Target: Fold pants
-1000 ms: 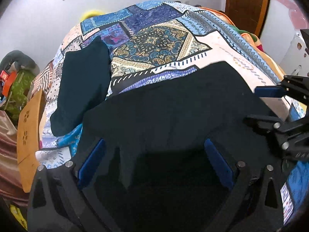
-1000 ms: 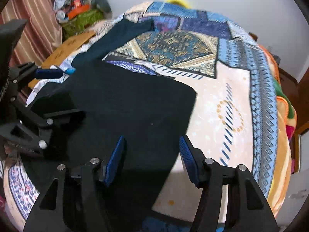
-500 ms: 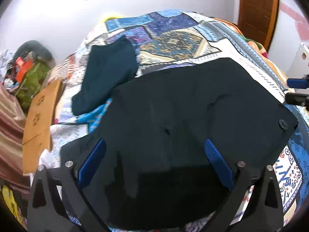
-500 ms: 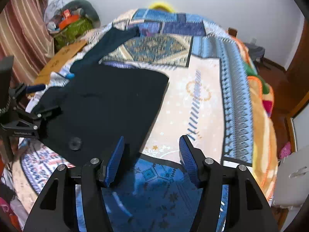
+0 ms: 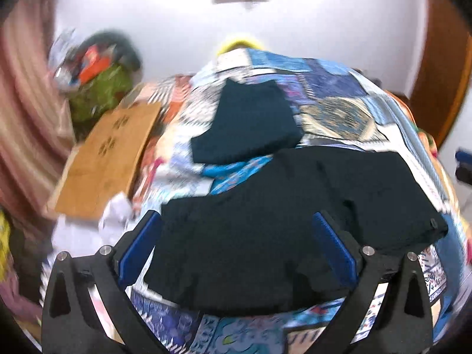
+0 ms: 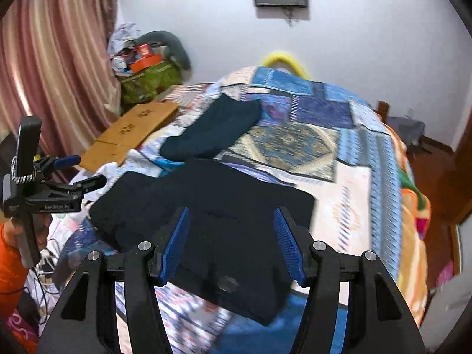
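Where folded black pants (image 6: 224, 224) lie on bedspread (image 6: 354, 188), long axis crosswise

The pants (image 6: 212, 206) lie folded flat on the bed (image 6: 348, 206), near its front edge and toward its left side. Behind them, touching their far edge, a second folded garment (image 6: 212, 131) lies toward the bed's far left corner. Off the bed's left edge sits a flat board (image 6: 135, 131), with a heap of bags (image 6: 147, 67) behind it against the wall.

Two folded dark garments (image 6: 206, 215) (image 6: 212, 129); two tongs (image 6: 231, 244) (image 6: 75, 168); one bedspread (image 6: 354, 183).
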`<state>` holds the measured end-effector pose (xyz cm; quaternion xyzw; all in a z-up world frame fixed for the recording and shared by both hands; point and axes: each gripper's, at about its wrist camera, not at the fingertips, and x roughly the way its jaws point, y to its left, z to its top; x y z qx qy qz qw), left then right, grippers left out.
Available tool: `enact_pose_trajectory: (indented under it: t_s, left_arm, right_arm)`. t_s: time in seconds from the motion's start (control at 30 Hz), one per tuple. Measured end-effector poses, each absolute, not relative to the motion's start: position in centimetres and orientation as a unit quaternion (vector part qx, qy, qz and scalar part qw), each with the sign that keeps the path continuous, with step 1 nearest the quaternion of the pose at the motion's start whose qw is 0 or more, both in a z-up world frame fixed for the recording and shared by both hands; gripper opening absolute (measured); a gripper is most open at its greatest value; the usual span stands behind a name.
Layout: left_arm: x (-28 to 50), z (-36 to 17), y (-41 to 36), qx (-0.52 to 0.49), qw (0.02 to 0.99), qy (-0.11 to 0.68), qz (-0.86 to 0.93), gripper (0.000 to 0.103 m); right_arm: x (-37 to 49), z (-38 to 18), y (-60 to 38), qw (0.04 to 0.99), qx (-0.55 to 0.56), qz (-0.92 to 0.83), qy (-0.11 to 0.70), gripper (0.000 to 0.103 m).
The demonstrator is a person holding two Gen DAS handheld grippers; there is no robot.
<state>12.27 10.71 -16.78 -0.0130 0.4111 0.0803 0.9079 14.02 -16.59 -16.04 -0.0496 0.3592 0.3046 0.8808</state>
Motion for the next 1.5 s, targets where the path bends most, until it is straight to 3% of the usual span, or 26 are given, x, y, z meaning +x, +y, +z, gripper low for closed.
enact_pose_trajectory:
  t_s: [0.27, 0.5, 0.73, 0.9, 0.97, 1.03, 1.13, 1.3, 1.5]
  left_arm:
    - [9.6, -22.3, 20.1, -0.192, 0.848, 0.484, 0.093, 0.103]
    - [7.9, -28.1, 22.2, -0.333, 0.783, 0.523, 0.047, 0.103]
    - [8.9, -33.1, 21.7, -0.421, 0.716, 0.557, 0.012, 0.103]
    - [11.0, -33.6, 21.6, -0.437, 0.716, 0.545, -0.004, 0.103]
    - [11.7, -33.6, 21.7, -0.438, 0.718, 0.54, -0.001, 0.092]
    - [12.3, -33.5, 21.9, -0.42, 0.725, 0.546, 0.022, 0.06]
    - [12.4, -33.1, 22.4, -0.409, 0.737, 0.535, 0.056, 0.03]
    - [12.4, -30.1, 21.3, -0.342, 0.787, 0.505, 0.095, 0.018]
    - [13.1, -22.8, 18.6, -0.206, 0.859, 0.46, 0.087, 0.015]
  right_arm:
    - [15.2, -19.5, -9.5, 0.844, -0.055, 0.361, 0.393, 0.059]
    - [16.3, -23.8, -6.8, 0.816, -0.083, 0.358, 0.447, 0.059]
    - [16.8, -24.3, -7.4, 0.799, -0.075, 0.369, 0.469, 0.061]
    - [16.6, -24.5, -7.2, 0.797, -0.074, 0.375, 0.468, 0.064]
    - [16.8, -24.5, -7.3, 0.796, -0.07, 0.377, 0.469, 0.064]
    - [16.8, -24.5, -7.4, 0.795, -0.064, 0.38, 0.469, 0.064]
    - [17.0, -24.5, -7.6, 0.794, -0.052, 0.382, 0.47, 0.064]
    - [17.1, -24.1, -8.1, 0.794, -0.038, 0.381, 0.472, 0.064]
    - [16.6, -21.7, -11.2, 0.826, -0.027, 0.363, 0.431, 0.064]
